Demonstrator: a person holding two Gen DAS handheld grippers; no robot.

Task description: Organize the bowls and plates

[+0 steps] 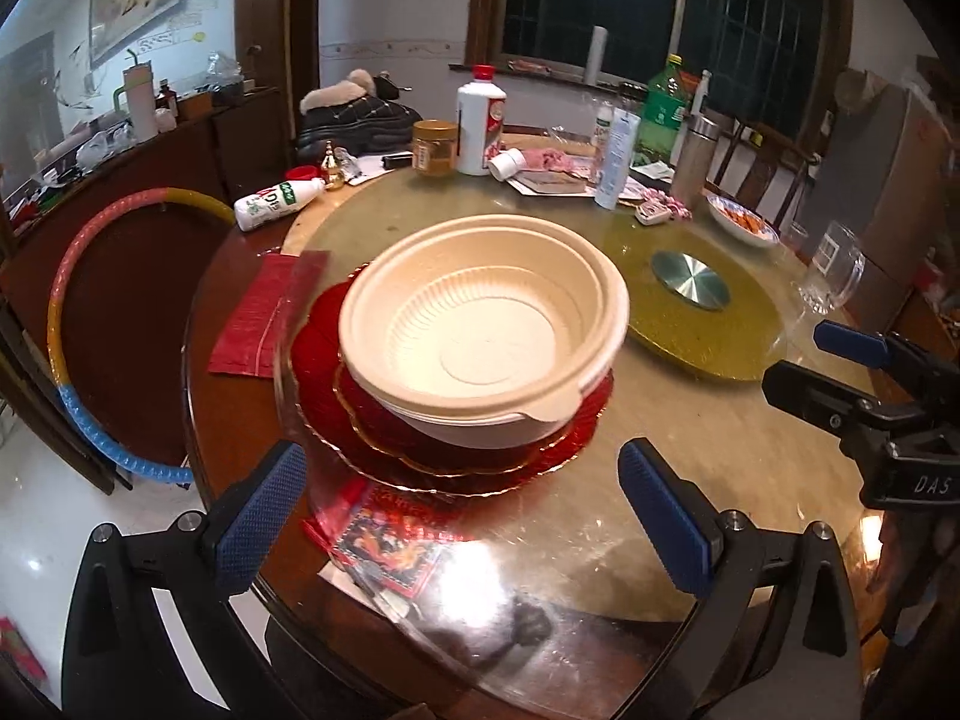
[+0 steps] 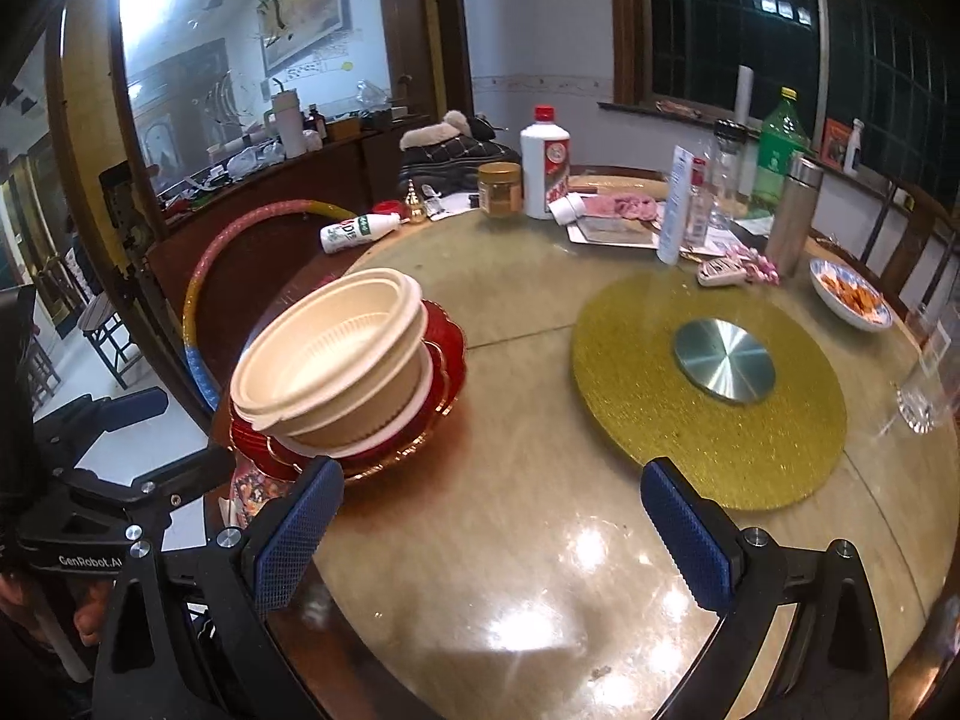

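Bowls (image 1: 480,324), cream-coloured and nested one inside another, stacked on scalloped red plates (image 1: 360,438) with gold rims, all near the edge of the round desk (image 1: 690,438). Beneath the stack, a red printed packet (image 1: 390,546) lying under the glass top. Left gripper (image 1: 462,516) hovering just short of the stack, fingers (image 1: 258,516) spread as wide as can be, nothing between them, blue pads clear of plates and bowls. Right gripper (image 2: 492,534) over bare desk to the right of the stack, fingers (image 2: 690,534) likewise wide apart and empty. Further in, a gold glittery turntable (image 2: 708,396) with a silver hub. Toward the far side, a white liquor bottle (image 1: 480,120) with a red cap, a green bottle (image 2: 780,150), a steel flask (image 2: 792,216), a dish of orange food (image 2: 846,294). A striped hoop (image 1: 78,330) beside the desk at left.
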